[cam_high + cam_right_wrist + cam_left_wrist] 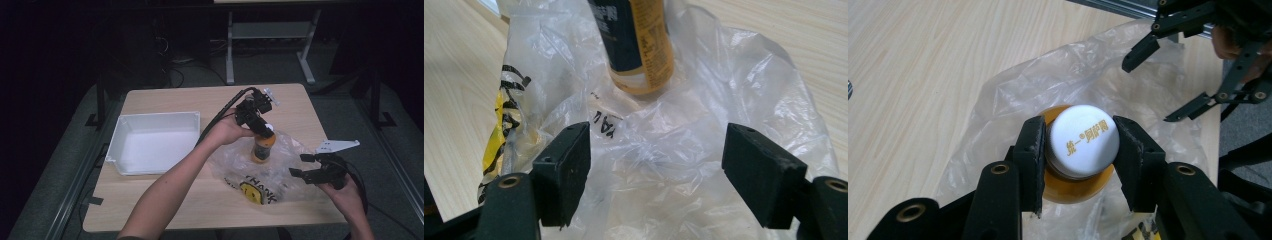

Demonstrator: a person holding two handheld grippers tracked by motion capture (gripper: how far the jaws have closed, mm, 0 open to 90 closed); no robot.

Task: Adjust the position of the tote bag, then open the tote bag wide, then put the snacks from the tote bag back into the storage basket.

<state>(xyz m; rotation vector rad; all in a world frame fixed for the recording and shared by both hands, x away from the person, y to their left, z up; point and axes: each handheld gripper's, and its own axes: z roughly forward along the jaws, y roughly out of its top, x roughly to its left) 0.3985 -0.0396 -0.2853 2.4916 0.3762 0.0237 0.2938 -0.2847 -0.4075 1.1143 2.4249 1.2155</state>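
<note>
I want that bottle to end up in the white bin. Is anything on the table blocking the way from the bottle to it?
Nothing visible does: bare table lies between the bottle, gripped at its cap by the left gripper, and the white bin. The plastic bag lies under it.

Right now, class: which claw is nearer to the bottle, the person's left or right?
Left. The left claw grips the bottle by its white cap. The right claw is open, off to the side over the plastic bag, not touching the bottle.

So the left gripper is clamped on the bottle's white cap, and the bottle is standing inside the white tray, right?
Not the tray. The left gripper does clamp the white cap, but the high view shows the bottle over the clear plastic bag, beside the white tray.
</note>
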